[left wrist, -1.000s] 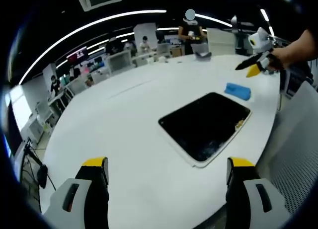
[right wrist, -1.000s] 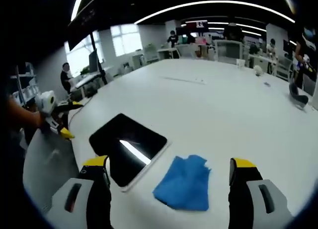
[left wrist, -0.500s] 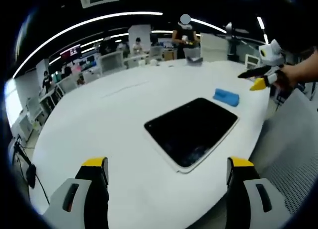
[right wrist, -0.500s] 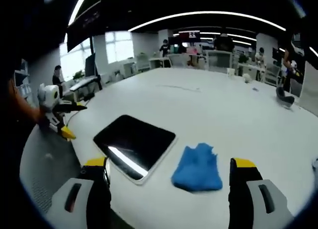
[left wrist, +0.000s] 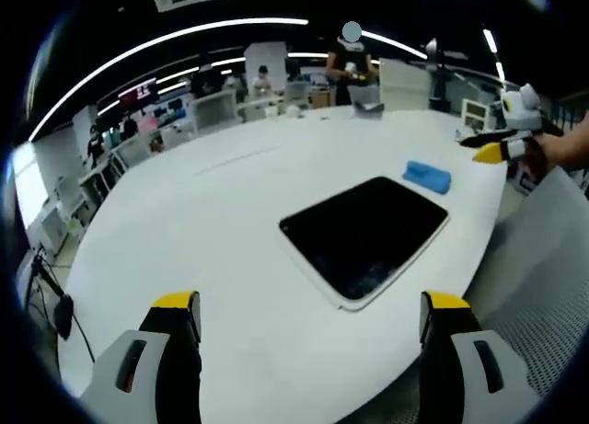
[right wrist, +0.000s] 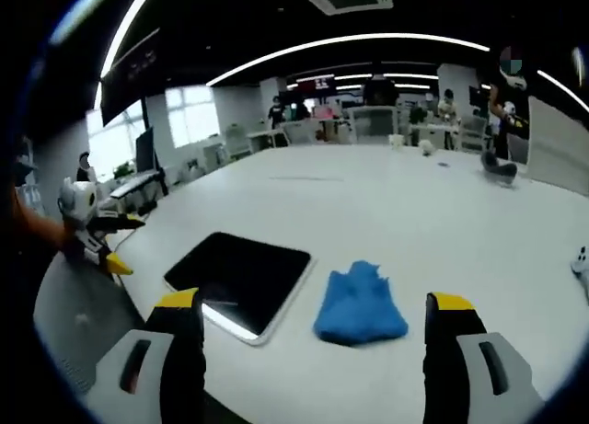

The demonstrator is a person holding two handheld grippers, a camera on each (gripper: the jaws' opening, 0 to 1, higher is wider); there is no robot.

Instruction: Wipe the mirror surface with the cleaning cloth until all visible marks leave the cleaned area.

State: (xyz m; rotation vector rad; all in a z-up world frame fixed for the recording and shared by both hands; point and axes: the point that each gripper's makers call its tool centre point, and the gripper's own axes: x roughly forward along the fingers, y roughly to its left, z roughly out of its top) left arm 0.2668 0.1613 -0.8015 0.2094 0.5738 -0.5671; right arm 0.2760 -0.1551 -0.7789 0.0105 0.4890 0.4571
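On white oval tabletop (left wrist: 212,231), near its edge: dark rectangular mirror with pale rounded frame (left wrist: 364,235), lying flat, faint smudges near one corner of the glass. Same mirror in right gripper view (right wrist: 237,271), a bright ceiling-light streak reflected along its near edge.

Just beside mirror, apart from its frame: crumpled blue cleaning cloth (right wrist: 359,303), resting loose on the tabletop, ungripped. In left gripper view, same cloth (left wrist: 427,177) lying beyond the mirror's far short side.

Left gripper (left wrist: 311,309): grey jaws with yellow tips, spread wide, nothing between them, held off the table short of the mirror. Seen again in right gripper view (right wrist: 99,241) at left, in a person's hand, yellow tips pointing toward the mirror.

Right gripper (right wrist: 313,309): grey jaws with yellow tips, likewise parted and empty, cloth and mirror lying ahead between the tips. Seen in left gripper view (left wrist: 502,145) at far right, carried in a hand, off the table edge.

Beyond tabletop: open-plan office with desks, monitors, curved ceiling light strips, several standing persons.
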